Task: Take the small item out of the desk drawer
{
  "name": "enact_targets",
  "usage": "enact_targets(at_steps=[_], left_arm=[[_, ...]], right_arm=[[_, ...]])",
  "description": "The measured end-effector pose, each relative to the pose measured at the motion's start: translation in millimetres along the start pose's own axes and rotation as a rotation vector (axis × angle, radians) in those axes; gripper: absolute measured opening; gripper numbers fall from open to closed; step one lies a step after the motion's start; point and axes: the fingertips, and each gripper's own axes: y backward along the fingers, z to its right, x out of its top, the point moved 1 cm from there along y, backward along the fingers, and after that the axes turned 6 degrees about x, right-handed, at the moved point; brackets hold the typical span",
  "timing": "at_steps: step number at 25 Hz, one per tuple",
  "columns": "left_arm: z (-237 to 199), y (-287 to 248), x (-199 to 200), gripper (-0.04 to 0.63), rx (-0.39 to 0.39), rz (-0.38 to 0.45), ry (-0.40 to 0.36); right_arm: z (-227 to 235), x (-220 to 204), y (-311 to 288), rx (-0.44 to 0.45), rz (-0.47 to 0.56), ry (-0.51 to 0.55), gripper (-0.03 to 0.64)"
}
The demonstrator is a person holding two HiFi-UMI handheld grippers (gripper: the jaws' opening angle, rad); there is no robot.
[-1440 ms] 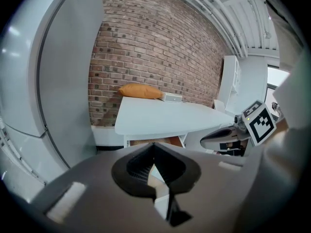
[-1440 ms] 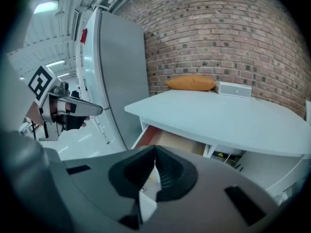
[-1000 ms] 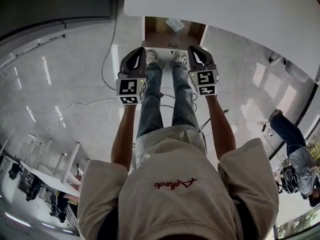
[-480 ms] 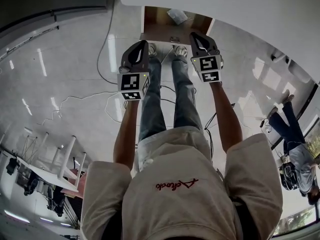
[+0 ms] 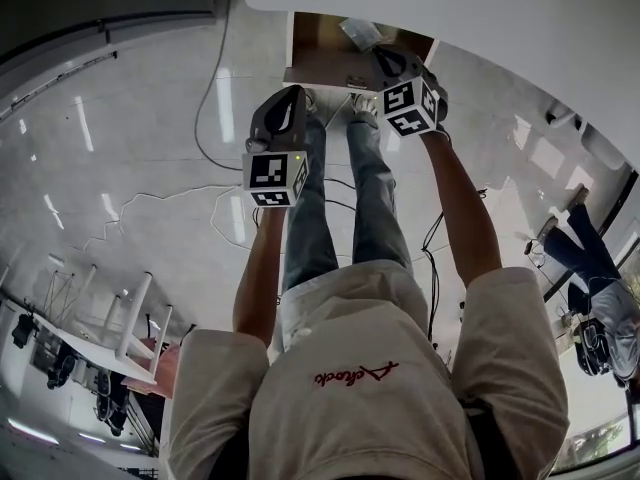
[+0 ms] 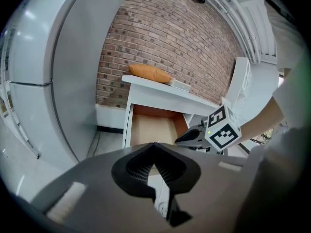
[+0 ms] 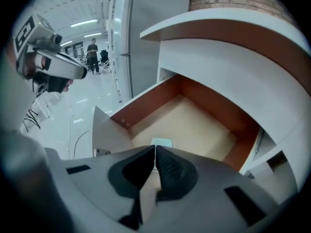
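Red script on the shirt (image 5: 350, 373) is too stylised to read.

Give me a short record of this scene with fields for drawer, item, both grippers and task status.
Drawer: open, under the white desk
Small item: flat, pale, lying on the drawer floor, untouched
Right gripper: shut, empty, at the drawer, aimed toward the item
Left gripper: shut, empty, held back from the drawer
Status: item not yet taken out
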Motion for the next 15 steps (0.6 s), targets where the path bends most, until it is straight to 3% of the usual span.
enact_targets(at_steps=[5,9,11,15], left_arm=[[-2,2,-2,0.009,-0.003,0.004,-0.004],[-9,2,-5,0.009,0.006,0.0,0.004],[-11,1,-6,0.009,0.008,-0.001,0.009],[-9,-1,-8,0.009,0.005,-0.004,0.016]], right_arm=[[9,-6,-29,0.004,-0.078,0.037,0.012],[16,-6,-49,0.031,-0.116,-0.032,0.016],[20,-9,-58,0.036,-0.136,-0.065,0.139],[30,-18,-71,0.015,-0.172,-0.106,0.172]])
